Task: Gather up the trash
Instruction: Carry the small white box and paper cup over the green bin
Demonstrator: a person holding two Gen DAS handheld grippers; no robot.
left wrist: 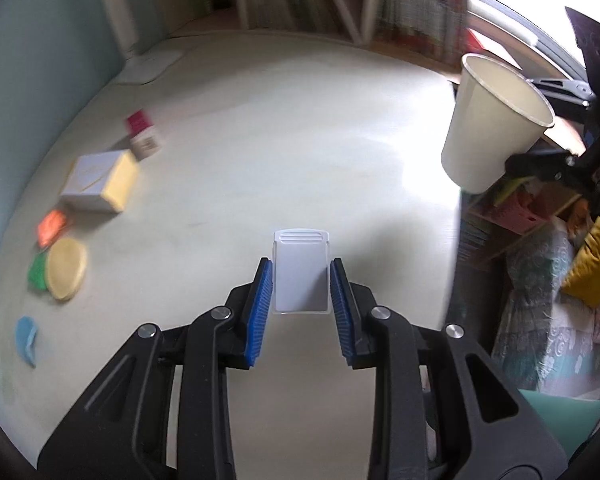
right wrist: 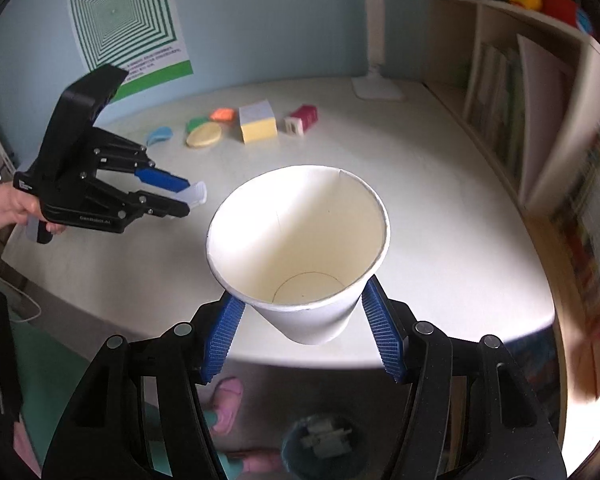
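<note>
My left gripper [left wrist: 300, 276] is shut on a small white plastic case [left wrist: 300, 276] with a ridged lid, held above the white table [left wrist: 280, 140]. The right wrist view shows the same left gripper [right wrist: 188, 196] from the side, a hand on its handle, the white plastic case [right wrist: 198, 194] poking out past its tips. My right gripper [right wrist: 300, 304] is shut on a cream paper cup [right wrist: 300, 248], empty and mouth up, at the table's near edge. In the left wrist view the paper cup [left wrist: 496, 124] hangs at the far right. Below it on the floor stands a bin [right wrist: 320, 440] with scraps inside.
Along the wall side of the table lie a yellow and white box [right wrist: 257, 122], a red and white carton [right wrist: 302, 119], a yellow disc [right wrist: 204, 135], green, orange and blue pieces. A lamp base [right wrist: 376, 88] stands at the back. Bookshelves [right wrist: 512, 92] line the right.
</note>
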